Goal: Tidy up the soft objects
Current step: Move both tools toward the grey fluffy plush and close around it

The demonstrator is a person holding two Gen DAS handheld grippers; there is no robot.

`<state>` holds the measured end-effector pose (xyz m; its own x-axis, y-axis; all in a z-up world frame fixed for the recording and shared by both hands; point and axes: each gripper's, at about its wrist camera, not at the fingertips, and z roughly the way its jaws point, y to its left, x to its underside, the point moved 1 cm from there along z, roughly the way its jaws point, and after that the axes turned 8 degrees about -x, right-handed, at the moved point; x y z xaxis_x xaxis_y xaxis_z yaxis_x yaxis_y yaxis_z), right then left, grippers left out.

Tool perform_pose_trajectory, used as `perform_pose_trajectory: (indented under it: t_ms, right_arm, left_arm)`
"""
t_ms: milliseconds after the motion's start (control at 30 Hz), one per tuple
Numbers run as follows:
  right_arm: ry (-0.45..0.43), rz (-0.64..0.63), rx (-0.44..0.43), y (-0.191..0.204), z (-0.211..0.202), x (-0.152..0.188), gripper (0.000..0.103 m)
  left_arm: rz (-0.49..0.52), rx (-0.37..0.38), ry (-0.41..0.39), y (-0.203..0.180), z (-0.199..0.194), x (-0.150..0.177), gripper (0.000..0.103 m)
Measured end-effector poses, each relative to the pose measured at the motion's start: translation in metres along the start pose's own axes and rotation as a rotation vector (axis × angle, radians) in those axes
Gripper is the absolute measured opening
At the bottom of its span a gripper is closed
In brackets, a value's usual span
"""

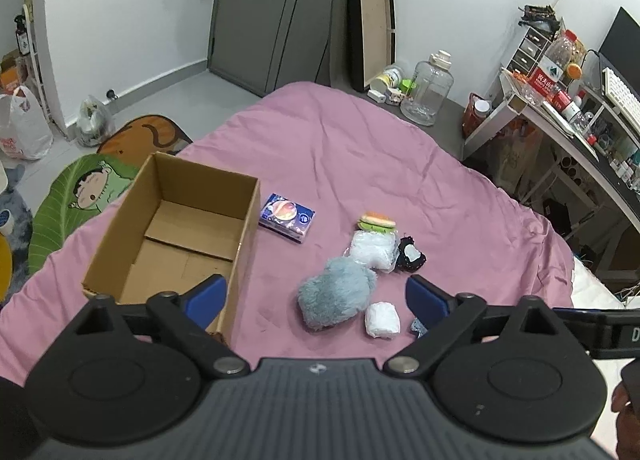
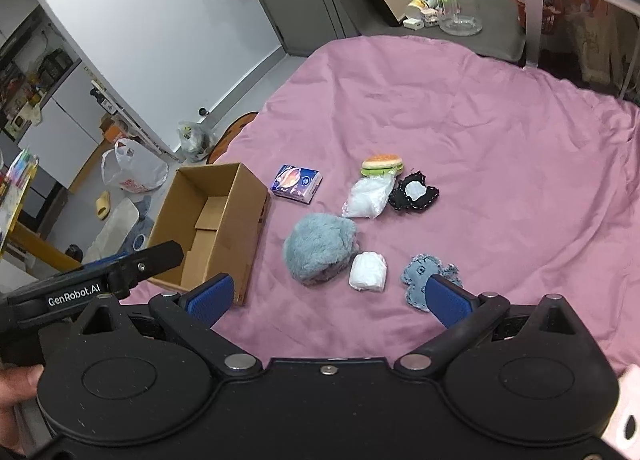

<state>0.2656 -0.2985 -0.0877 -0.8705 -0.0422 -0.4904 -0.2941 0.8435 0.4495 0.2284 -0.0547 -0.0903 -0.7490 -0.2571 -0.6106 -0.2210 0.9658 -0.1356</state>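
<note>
An empty cardboard box (image 1: 172,228) (image 2: 212,224) stands on the pink bedspread (image 1: 360,148) (image 2: 480,132). To its right lie a blue tissue pack (image 1: 287,221) (image 2: 296,183), a burger plush (image 1: 377,221) (image 2: 382,164), a clear plastic bag (image 1: 371,250) (image 2: 366,198), a black frilly item (image 1: 410,255) (image 2: 414,193), a fluffy grey-blue plush (image 1: 335,292) (image 2: 319,247), a white bundle (image 1: 382,319) (image 2: 368,271) and a blue denim piece (image 2: 418,274). My left gripper (image 1: 316,296) is open above the plush. My right gripper (image 2: 328,296) is open near the white bundle. Both are empty.
A large clear water jug (image 1: 427,89) (image 2: 459,0) and small bottles stand on the floor beyond the bed. A cluttered desk (image 1: 568,108) is at the right. Plastic bags (image 1: 22,128) and cartoon floor mats (image 1: 92,188) lie left of the bed.
</note>
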Motion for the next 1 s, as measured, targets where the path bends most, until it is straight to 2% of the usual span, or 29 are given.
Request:
perform_pose_trajectory:
  t_ms: [167,367,467,633,1000]
  right_arm:
    - [-0.001,0.059,-0.011,-0.018,0.017,-0.003,0.093]
    - [0.038,0.157,-0.067,-0.040,0.045,-0.003,0.077]
    - [0.038,0.202,-0.093,-0.048,0.059,-0.004,0.075]
    - [0.061,0.286,-0.139,-0.066,0.086,-0.010,0.062]
    - [0.071,0.379,-0.210,-0.091,0.139,-0.024,0.060]
  left_arm:
    - [-0.024,0.021,0.040,0.001,0.021,-0.001,0.073]
    - [-0.043,0.045,0.086,-0.004,0.049,-0.001,0.061]
    - [-0.048,0.068,0.103,-0.009,0.061,-0.001,0.059]
    - [-0.060,0.074,0.124,-0.014,0.084,-0.002,0.054]
    - [-0.070,0.018,0.196,-0.019,0.140,0.004,0.051]
